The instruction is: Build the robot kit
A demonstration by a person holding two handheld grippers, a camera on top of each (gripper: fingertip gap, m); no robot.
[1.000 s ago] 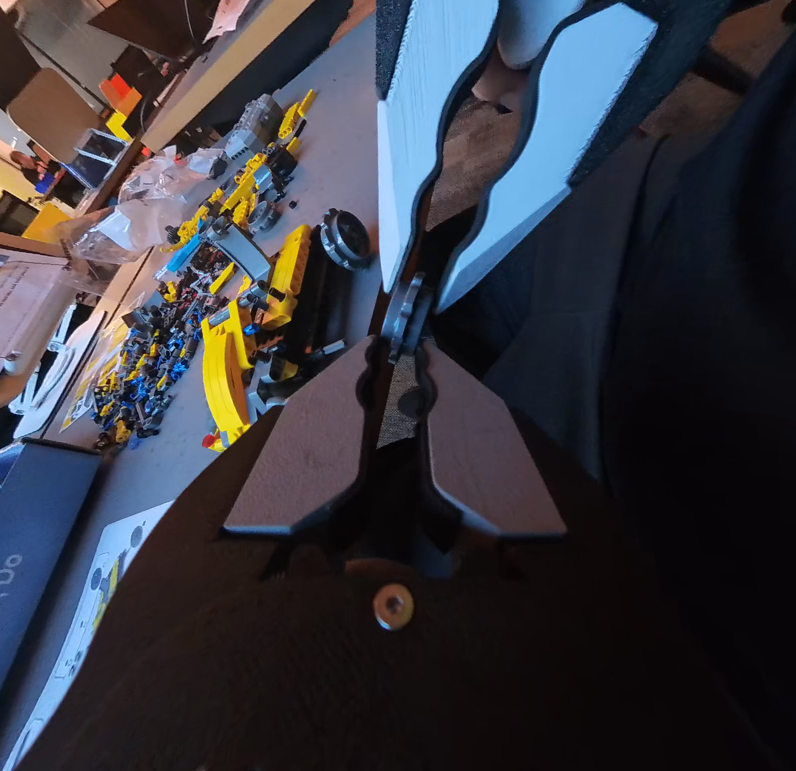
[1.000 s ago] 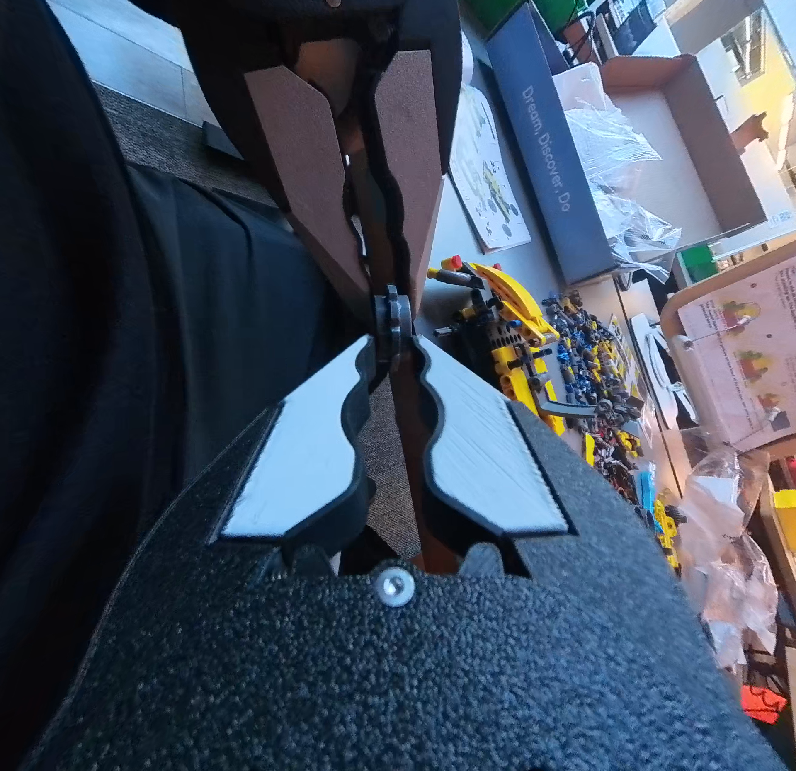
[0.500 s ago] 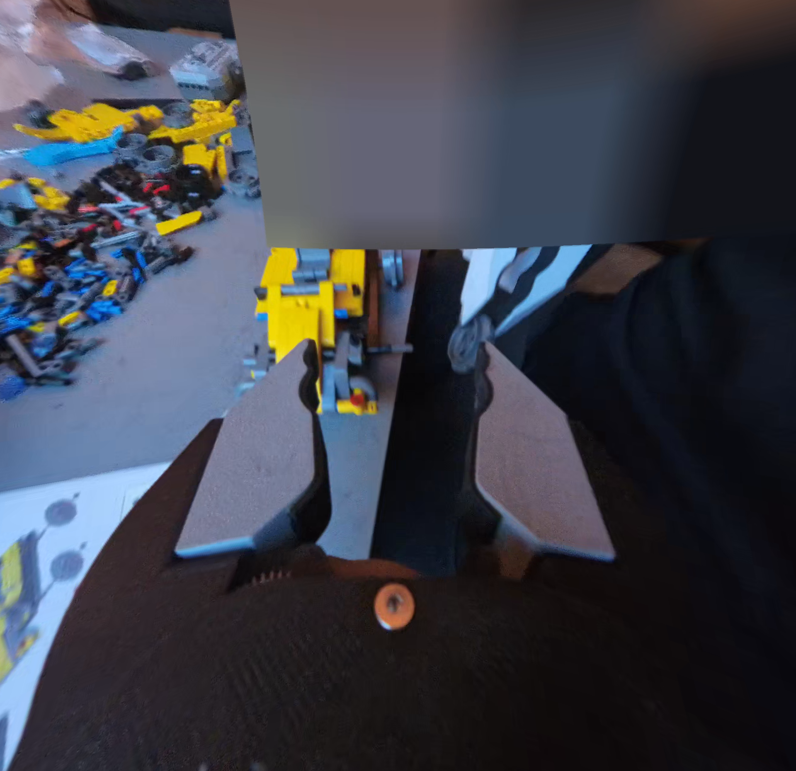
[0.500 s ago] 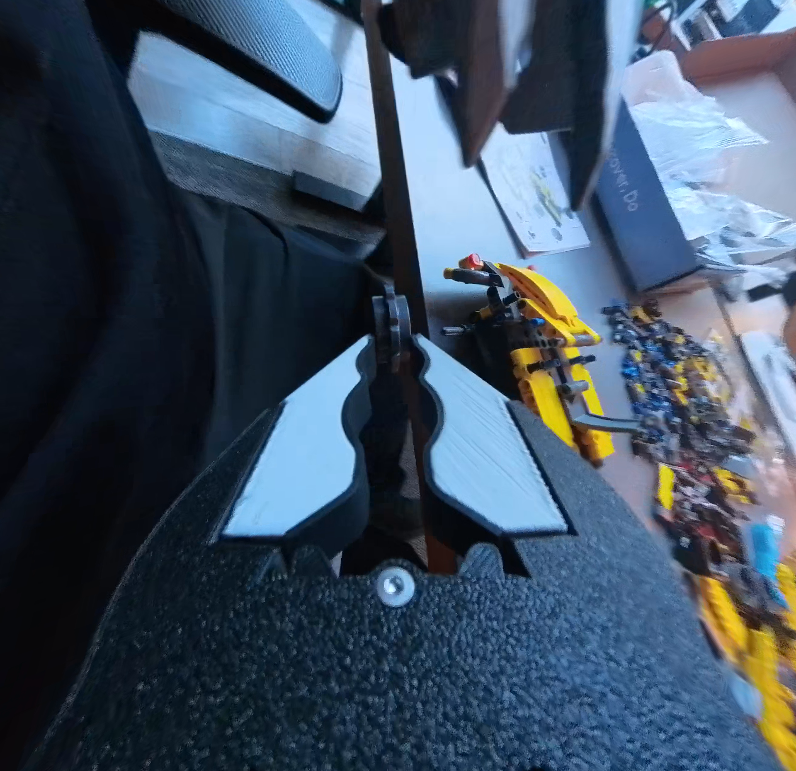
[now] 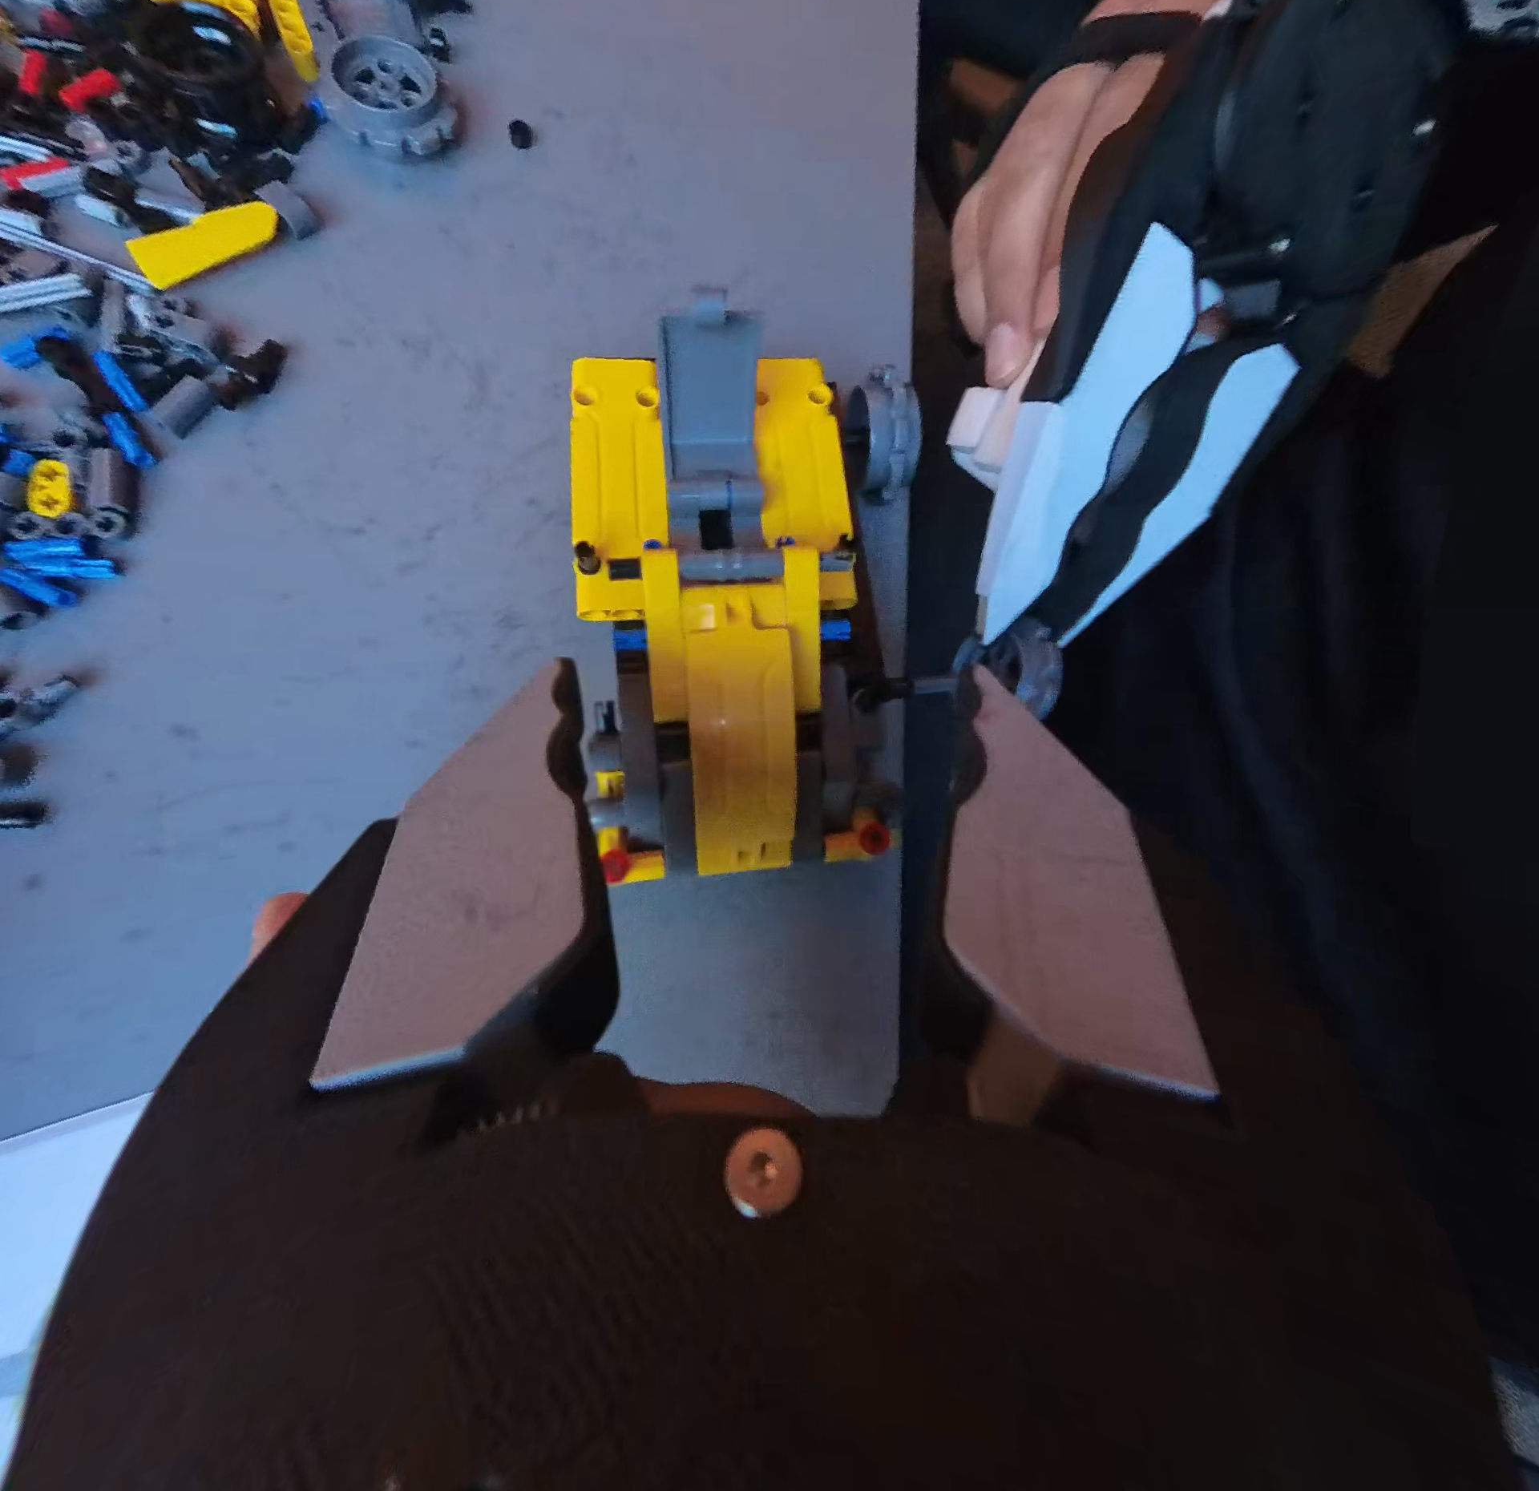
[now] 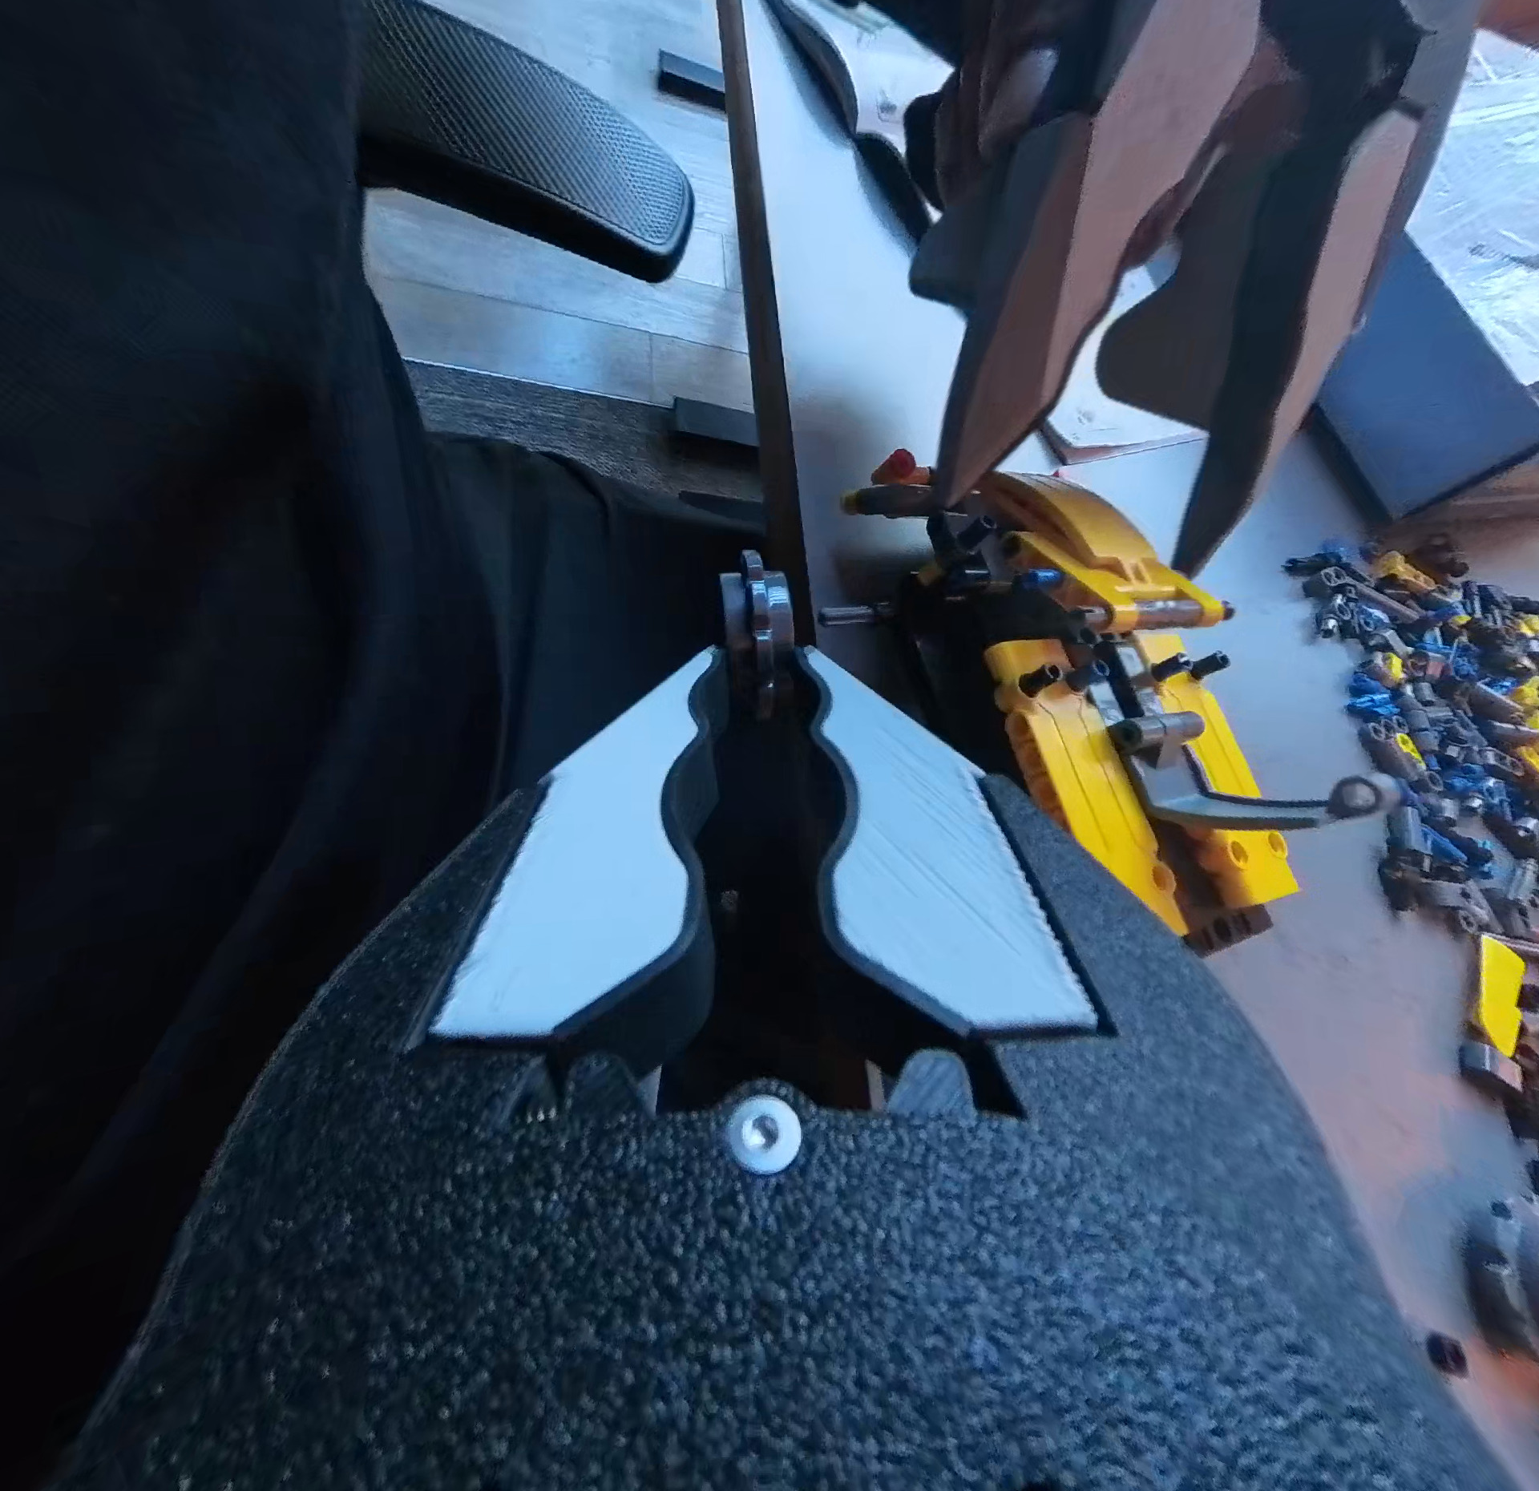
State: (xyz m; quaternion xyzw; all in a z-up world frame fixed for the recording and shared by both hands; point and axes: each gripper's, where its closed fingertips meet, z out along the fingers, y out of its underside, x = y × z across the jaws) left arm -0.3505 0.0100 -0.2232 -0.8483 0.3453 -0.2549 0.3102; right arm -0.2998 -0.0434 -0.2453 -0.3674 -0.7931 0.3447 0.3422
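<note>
A yellow and grey brick-built vehicle model (image 5: 733, 618) lies on the grey table (image 5: 416, 743) by its near edge. My left gripper (image 5: 766, 693) is open and its brown fingers straddle the model's front end from above; it also shows in the right wrist view (image 6: 1070, 526). My right gripper (image 6: 762, 660) is shut on a small dark grey gear (image 6: 758, 618), held just off the table edge. A thin black axle (image 6: 849, 614) sticks out of the model's side towards the gear, a short gap away. The gear (image 5: 1020, 668) and right gripper (image 5: 1012, 647) also show in the left wrist view.
A heap of loose blue, black and yellow pieces (image 5: 83, 452) lies left of the model, also seen in the right wrist view (image 6: 1432, 660). A grey wheel hub (image 5: 383, 85) lies farther back. A chair armrest (image 6: 516, 143), a dark blue box (image 6: 1416, 385) and a white sheet (image 5: 50, 1201) are nearby.
Both grippers pinched the gear together a second ago. My left gripper let go, opened and swung over the yellow model. My right gripper kept the gear and brought it beside the model's axle.
</note>
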